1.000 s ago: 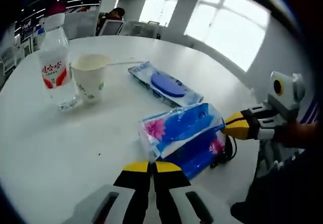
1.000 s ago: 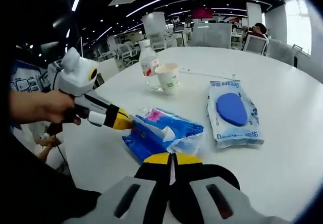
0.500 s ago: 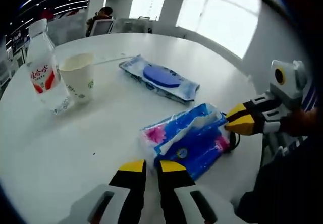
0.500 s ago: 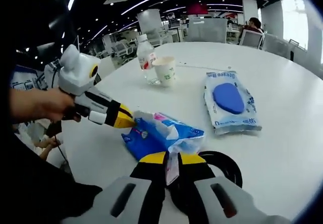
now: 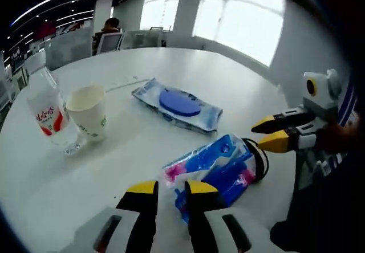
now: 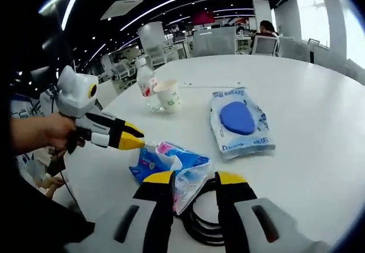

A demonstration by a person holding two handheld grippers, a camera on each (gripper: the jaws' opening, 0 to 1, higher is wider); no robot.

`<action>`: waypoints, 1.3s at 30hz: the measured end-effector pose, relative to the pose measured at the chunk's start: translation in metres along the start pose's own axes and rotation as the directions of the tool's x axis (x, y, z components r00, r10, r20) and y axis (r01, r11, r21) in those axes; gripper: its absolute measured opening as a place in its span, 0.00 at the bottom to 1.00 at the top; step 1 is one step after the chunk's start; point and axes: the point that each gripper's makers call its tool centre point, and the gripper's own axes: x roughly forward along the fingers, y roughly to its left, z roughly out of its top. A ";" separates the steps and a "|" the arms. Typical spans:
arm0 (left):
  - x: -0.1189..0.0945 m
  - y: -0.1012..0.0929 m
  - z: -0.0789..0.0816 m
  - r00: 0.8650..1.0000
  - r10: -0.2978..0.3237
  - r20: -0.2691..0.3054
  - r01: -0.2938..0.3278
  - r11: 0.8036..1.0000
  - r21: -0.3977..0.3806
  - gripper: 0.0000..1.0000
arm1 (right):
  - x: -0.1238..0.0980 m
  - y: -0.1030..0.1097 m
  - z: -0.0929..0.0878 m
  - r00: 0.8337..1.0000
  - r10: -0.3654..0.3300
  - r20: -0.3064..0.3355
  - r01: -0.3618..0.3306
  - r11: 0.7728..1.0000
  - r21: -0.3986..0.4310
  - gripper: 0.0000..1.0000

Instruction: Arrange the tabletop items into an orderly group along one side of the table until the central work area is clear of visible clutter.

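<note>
- Water bottle (image 5: pixel 48 116): clear plastic, red-and-white label, upright on the white counter (image 5: pixel 239 88); stood at the far left in the left gripper view, touching or just beside the paper cup.
- Paper cup (image 5: pixel 88 111): white with green print, upright, open top; lay between the bottle and the wipes pack.
- Wipes pack (image 5: pixel 177 105): flat, pale blue with a dark blue oval lid, lying flat; well apart from the cup, beyond the tissue pack.
- Tissue pack (image 5: pixel 214 164): blue and pink soft wrapper, crumpled, near the counter edge; landmark for the items here.
- Black cable (image 6: pixel 199 219): coiled, partly under the tissue pack's near end.
- Left hand-held gripper (image 5: pixel 171 190): yellow-tipped jaws apart, the tissue pack's end just beyond the tips; whether they touched it, cannot tell. Seen from the right gripper view (image 6: pixel 132 137), held by a hand (image 6: pixel 48 130).
- Right hand-held gripper (image 6: pixel 194 182): jaws apart, the tissue pack's corner lying between them, not clamped.
</note>
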 end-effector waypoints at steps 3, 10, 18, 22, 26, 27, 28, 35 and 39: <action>0.002 0.000 0.016 1.000 -0.011 0.012 0.010 1.000 0.028 0.19 | 0.000 -0.005 0.004 1.000 -0.013 0.011 0.013 0.999 0.045 0.27; 0.012 0.005 0.055 1.000 -0.029 0.008 0.028 0.991 0.131 0.24 | 0.003 -0.023 0.017 0.996 -0.071 0.054 0.064 0.990 0.124 0.28; 0.025 0.009 0.093 0.999 -0.042 -0.008 0.043 0.979 0.199 0.27 | 0.007 -0.034 0.024 0.992 -0.112 0.064 0.095 0.971 0.221 0.28; 0.035 0.012 0.105 0.998 -0.040 -0.054 0.052 0.967 0.250 0.30 | 0.009 -0.038 0.023 0.991 -0.124 0.057 0.104 0.958 0.269 0.28; 0.044 0.014 0.118 0.997 -0.042 -0.069 0.059 0.961 0.271 0.33 | 0.013 -0.043 0.021 0.989 -0.135 0.055 0.110 0.942 0.317 0.30; 0.048 0.016 0.124 0.995 -0.045 -0.087 0.069 0.954 0.291 0.33 | 0.014 -0.044 0.020 0.989 -0.141 0.053 0.116 0.937 0.329 0.30; 0.051 0.018 0.126 0.995 -0.040 -0.096 0.067 0.951 0.302 0.34 | 0.014 -0.045 0.020 0.988 -0.146 0.054 0.119 0.934 0.337 0.30; 0.069 0.035 0.147 0.989 -0.026 -0.143 0.077 0.927 0.367 0.35 | 0.020 -0.053 0.019 0.984 -0.171 0.053 0.136 0.905 0.403 0.31; 0.080 0.045 0.153 0.982 -0.016 -0.187 0.090 0.914 0.395 0.35 | 0.027 -0.055 0.013 0.986 -0.165 0.035 0.132 0.885 0.446 0.31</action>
